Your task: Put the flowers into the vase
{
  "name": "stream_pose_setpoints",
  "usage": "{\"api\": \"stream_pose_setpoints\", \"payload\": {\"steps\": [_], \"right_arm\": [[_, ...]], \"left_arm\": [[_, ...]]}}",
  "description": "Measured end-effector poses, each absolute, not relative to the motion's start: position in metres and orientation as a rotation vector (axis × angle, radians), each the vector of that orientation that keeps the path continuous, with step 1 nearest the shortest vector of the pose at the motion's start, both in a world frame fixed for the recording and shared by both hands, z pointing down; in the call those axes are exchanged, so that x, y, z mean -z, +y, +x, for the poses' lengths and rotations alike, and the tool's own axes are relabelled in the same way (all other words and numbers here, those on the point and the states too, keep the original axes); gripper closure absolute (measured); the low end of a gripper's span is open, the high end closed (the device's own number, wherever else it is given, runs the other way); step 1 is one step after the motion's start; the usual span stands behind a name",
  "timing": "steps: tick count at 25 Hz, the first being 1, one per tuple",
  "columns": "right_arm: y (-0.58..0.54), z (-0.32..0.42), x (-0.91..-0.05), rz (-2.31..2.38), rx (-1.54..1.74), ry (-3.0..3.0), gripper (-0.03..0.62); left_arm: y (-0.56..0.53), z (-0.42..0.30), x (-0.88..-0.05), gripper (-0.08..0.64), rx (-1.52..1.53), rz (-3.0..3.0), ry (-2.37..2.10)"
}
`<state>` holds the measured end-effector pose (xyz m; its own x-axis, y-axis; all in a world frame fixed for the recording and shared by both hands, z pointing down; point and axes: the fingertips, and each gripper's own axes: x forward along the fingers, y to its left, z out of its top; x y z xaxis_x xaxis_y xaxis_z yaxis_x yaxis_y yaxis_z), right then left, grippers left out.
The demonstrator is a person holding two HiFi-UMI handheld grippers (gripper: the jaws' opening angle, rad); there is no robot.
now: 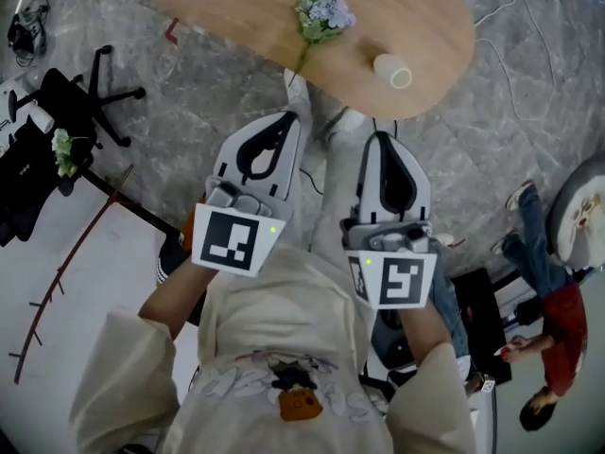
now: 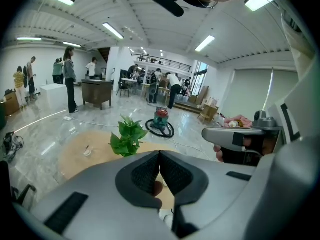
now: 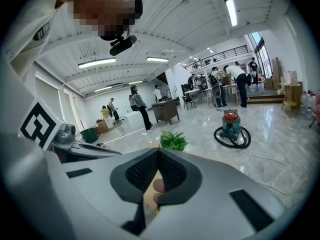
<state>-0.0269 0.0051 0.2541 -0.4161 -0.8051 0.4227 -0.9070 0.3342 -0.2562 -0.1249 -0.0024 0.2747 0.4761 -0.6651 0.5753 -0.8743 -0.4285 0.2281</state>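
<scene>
While the left tool (image 1: 286, 119) and right tool (image 1: 383, 140) hover with jaws together and empty, the flowers (image 1: 321, 12) lie ahead on the counter (image 1: 217, 8), their stem (image 1: 302, 57) pointing back nearest the left tool, the vase (image 1: 392, 70) just beyond the right.

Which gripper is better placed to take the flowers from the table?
Probably the left gripper: in the head view its shut, empty jaws point at the stem end of the flowers, while the right gripper, also shut, points toward the vase.
</scene>
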Motion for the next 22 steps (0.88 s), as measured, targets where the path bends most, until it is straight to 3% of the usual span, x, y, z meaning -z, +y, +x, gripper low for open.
{"api": "stream_pose_setpoints", "payload": {"steps": [22], "right_arm": [[-0.033, -0.067, -0.349, 1.561, -0.754, -2.271, 0.591]], "left_arm": [[-0.045, -0.136, -0.38, 0.547, -0.582, 2.201, -1.194]]}}
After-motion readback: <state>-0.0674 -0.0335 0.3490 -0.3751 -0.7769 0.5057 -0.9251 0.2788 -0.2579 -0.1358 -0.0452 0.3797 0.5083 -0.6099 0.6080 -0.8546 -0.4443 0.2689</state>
